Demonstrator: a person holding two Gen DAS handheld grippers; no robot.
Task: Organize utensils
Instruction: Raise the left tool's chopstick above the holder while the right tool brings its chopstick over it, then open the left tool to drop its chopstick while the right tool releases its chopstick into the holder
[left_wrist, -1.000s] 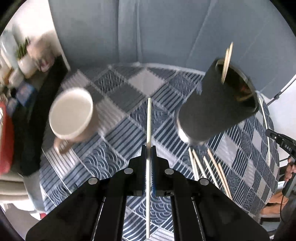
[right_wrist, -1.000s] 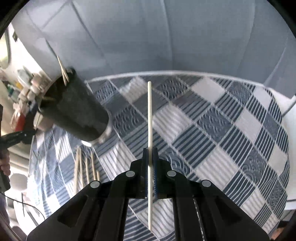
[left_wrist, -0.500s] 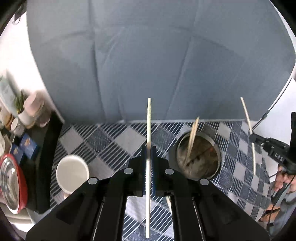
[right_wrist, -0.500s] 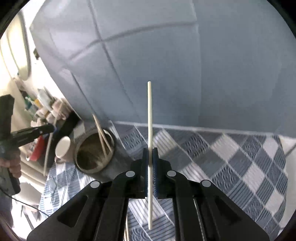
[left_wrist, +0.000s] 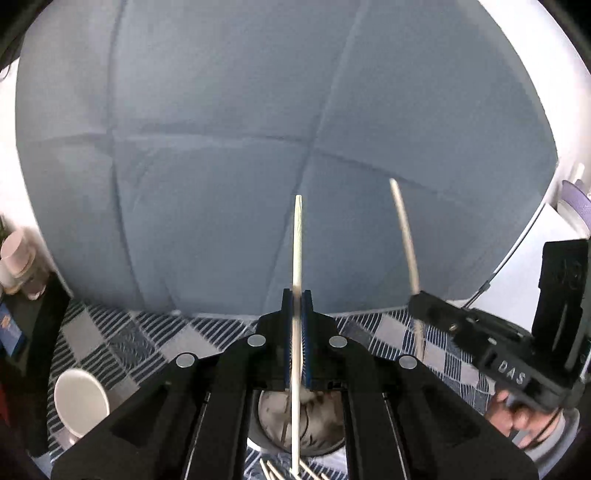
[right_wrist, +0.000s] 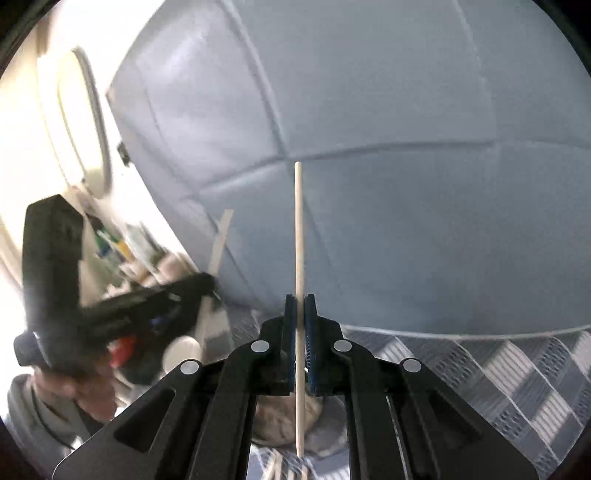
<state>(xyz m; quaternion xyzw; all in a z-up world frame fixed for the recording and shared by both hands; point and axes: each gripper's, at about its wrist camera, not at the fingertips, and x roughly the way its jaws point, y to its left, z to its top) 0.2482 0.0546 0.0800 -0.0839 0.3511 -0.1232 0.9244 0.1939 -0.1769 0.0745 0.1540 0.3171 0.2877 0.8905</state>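
Two grippers each hold one chopstick upright: left gripper (left_wrist: 297, 295) clamped on its chopstick (left_wrist: 297, 236), right gripper (right_wrist: 300, 299) on another (right_wrist: 298, 221), both poised above the holder (left_wrist: 295, 421), presumably for dropping in; spare sticks (left_wrist: 273, 472) lie on the tablecloth (left_wrist: 110, 332).

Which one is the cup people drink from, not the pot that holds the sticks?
Find the blue-checked tablecloth in front of the grey cushion. At its left edge stands the white mug, open and empty. Unlike the dark holder beside it, nothing sticks out of it.
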